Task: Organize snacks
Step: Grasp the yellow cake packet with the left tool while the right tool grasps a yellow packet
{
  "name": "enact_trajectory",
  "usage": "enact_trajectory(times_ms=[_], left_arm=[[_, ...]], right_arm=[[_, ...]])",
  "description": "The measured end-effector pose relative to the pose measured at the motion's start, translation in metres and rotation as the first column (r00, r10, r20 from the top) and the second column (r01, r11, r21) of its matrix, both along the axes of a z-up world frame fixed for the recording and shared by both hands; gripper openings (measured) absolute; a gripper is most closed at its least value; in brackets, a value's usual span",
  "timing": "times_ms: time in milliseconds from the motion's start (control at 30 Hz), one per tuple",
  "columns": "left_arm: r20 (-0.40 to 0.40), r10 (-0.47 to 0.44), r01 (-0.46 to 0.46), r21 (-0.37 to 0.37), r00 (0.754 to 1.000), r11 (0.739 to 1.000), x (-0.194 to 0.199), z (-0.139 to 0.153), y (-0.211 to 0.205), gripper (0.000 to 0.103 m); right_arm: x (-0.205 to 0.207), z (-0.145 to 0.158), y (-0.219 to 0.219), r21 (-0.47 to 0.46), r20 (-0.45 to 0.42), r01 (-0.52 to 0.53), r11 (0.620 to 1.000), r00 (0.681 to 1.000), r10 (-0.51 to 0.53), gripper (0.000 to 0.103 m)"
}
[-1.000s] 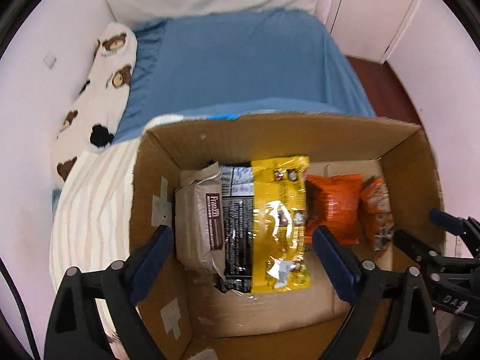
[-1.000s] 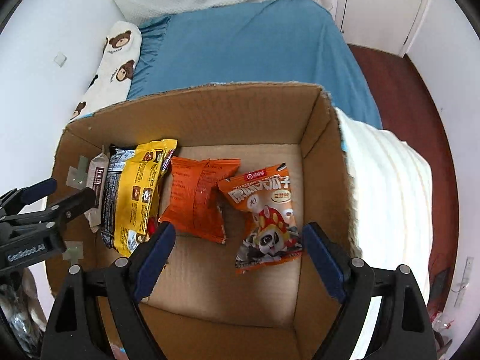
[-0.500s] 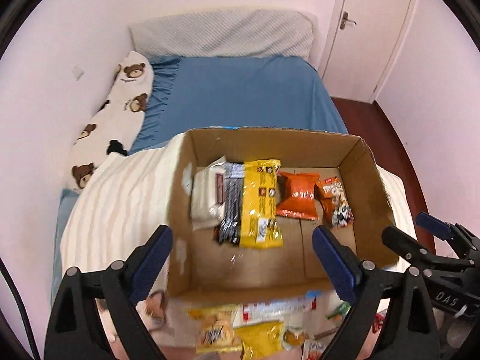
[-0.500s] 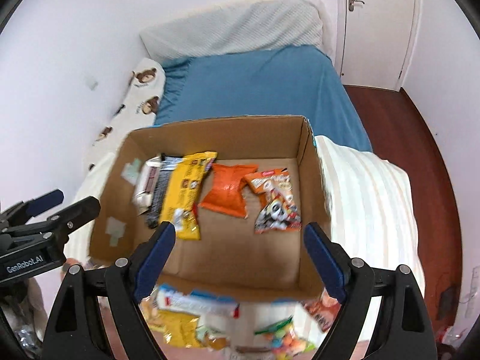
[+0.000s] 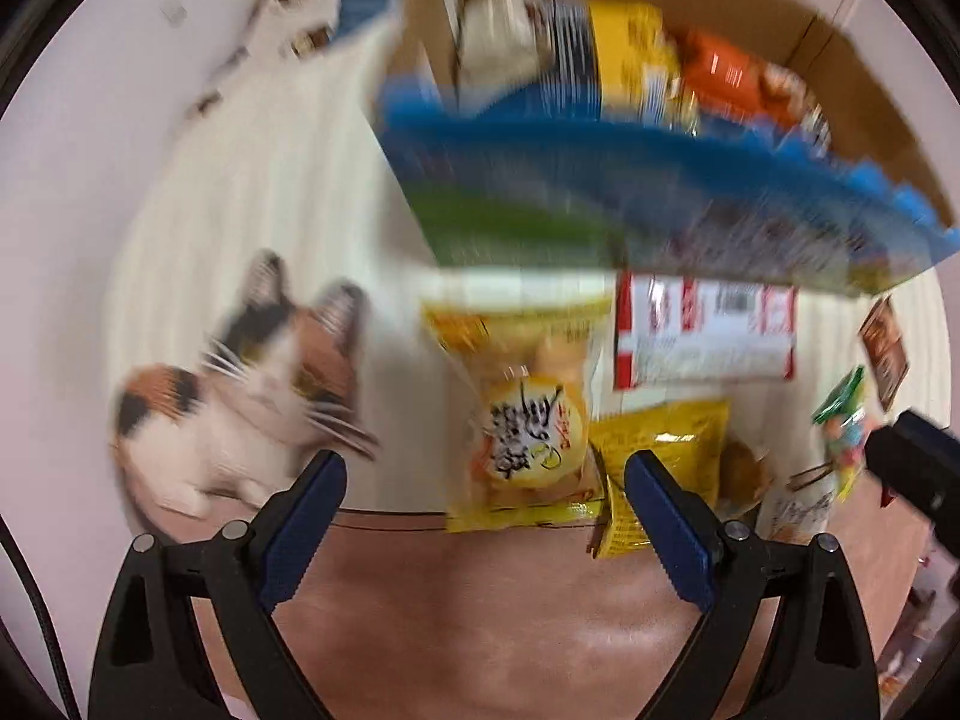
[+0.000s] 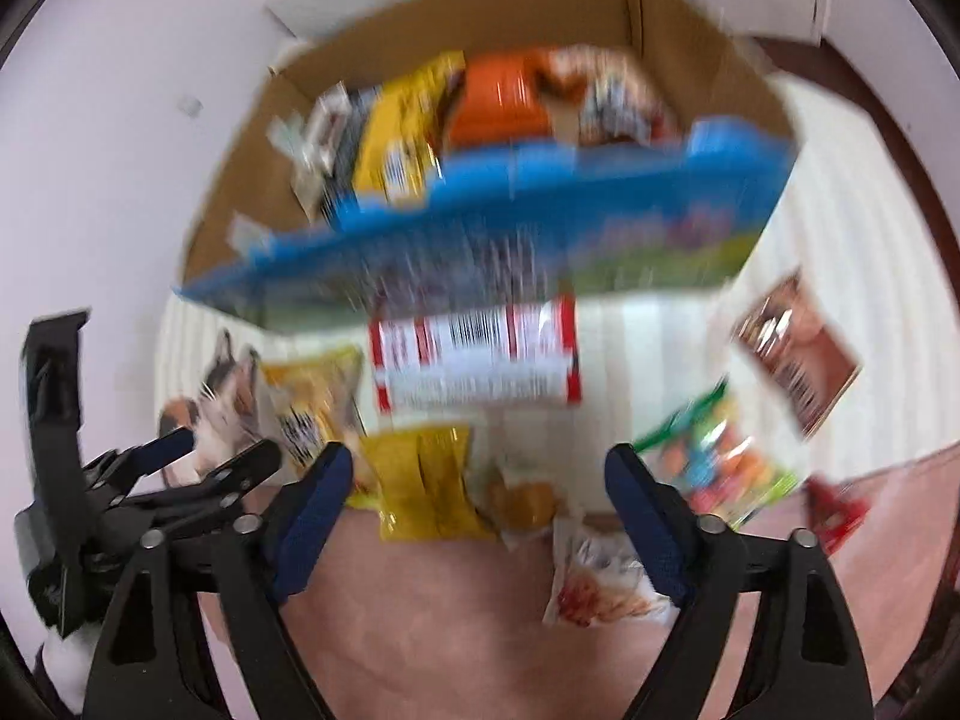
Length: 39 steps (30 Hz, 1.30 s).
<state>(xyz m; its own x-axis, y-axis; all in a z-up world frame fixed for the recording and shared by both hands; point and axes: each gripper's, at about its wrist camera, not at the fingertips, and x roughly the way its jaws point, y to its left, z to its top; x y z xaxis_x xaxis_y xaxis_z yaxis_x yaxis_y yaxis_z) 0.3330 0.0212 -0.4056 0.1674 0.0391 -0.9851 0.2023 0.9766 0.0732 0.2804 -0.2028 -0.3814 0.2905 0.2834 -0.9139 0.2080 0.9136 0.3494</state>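
**Both tongs spread over the loose snacks**

I have both grippers low over the pink blanket, and both views are smeared by blur. My left gripper has its blue-padded jaws spread wide with nothing between them. My right gripper is likewise wide apart and holding nothing.

Nearest my left gripper lies a yellow snack bag with a round label and black script, its lower edge between the pad tips. Just right of it, a plain yellow crinkled packet overlaps that bag's corner; in the right view this same packet sits between the right jaws. Beside it there is a small pale pouch with a golden-brown picture, and nearer still a white pouch with red print. A green-edged bag of multicoloured sweets lies just outside my right finger.

To the left, a printed calico cat shows on the cream striped cover.

Further out lies a red-and-white packet with a barcode, and off right a brown foil packet.

Beyond is the cardboard box with a blue-and-green printed front. Inside it, I make out a yellow bag and an orange bag lying side by side; the rest is too blurred.
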Motion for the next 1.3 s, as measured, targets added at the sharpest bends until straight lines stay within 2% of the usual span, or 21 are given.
enact_trajectory(times_ms=[33, 100, 200, 233, 267, 367, 567, 767, 833, 900, 1100, 1200, 1300], left_arm=[[-0.019, 0.002, -0.002, -0.008, 1.000, 1.000, 0.002, -0.010, 0.000, 0.095], [-0.067, -0.004, 0.002, -0.025, 0.998, 1.000, 0.008, -0.034, -0.004, 0.095], [-0.094, 0.009, -0.015, -0.062, 0.996, 0.998, 0.017, -0.055, -0.007, 0.092], [-0.095, 0.015, -0.023, -0.074, 0.995, 0.997, 0.019, -0.060, -0.008, 0.075], [-0.100, 0.020, -0.029, -0.091, 0.995, 0.995, 0.020, -0.064, -0.007, 0.062], [-0.087, 0.032, -0.042, -0.106, 0.996, 0.994, 0.018, -0.064, -0.003, 0.054], [-0.099, 0.103, -0.113, -0.098, 0.990, 0.989, -0.011, -0.064, 0.036, 0.053], [-0.133, 0.206, -0.215, -0.058, 0.969, 0.975, -0.038, -0.076, 0.080, 0.056], [-0.172, 0.235, -0.251, -0.079, 0.957, 0.965, -0.035, -0.088, 0.087, 0.058], [-0.186, 0.237, -0.256, -0.084, 0.953, 0.963, -0.030, -0.095, 0.086, 0.060], [-0.167, 0.206, -0.213, -0.026, 0.964, 0.977, -0.021, -0.103, 0.070, 0.064], [-0.156, 0.209, -0.217, -0.036, 0.965, 0.975, -0.028, -0.101, 0.068, 0.063], [-0.152, 0.224, -0.236, -0.064, 0.963, 0.970, -0.047, -0.095, 0.076, 0.063]], right_arm=[[-0.002, -0.009, 0.004, 0.007, -0.015, 0.001, 1.000, 1.000, -0.001, 0.072], [-0.005, -0.027, 0.011, 0.029, -0.051, -0.002, 1.000, 0.999, 0.004, 0.070], [-0.009, -0.041, 0.019, 0.032, -0.075, -0.001, 0.999, 0.997, 0.004, 0.070], [-0.010, -0.046, 0.022, 0.033, -0.083, -0.001, 0.999, 0.997, 0.004, 0.070], [-0.010, -0.049, 0.024, 0.035, -0.090, -0.003, 0.999, 0.996, 0.006, 0.070], [-0.011, -0.054, 0.032, 0.028, -0.100, -0.013, 1.000, 0.995, 0.016, 0.070], [-0.002, -0.060, 0.061, 0.025, -0.114, -0.065, 0.998, 0.991, 0.068, 0.070], [0.013, -0.082, 0.089, 0.033, -0.161, -0.110, 0.993, 0.980, 0.114, 0.070], [0.019, -0.091, 0.098, 0.019, -0.180, -0.122, 0.992, 0.976, 0.124, 0.071], [0.027, -0.101, 0.107, 0.005, -0.197, -0.136, 0.991, 0.971, 0.135, 0.071], [0.039, -0.124, 0.135, -0.062, -0.246, -0.204, 0.977, 0.952, 0.183, 0.070], [0.039, -0.126, 0.148, -0.083, -0.239, -0.233, 0.969, 0.949, 0.208, 0.063], [0.026, -0.127, 0.155, -0.054, -0.257, -0.276, 0.960, 0.933, 0.253, 0.061]])
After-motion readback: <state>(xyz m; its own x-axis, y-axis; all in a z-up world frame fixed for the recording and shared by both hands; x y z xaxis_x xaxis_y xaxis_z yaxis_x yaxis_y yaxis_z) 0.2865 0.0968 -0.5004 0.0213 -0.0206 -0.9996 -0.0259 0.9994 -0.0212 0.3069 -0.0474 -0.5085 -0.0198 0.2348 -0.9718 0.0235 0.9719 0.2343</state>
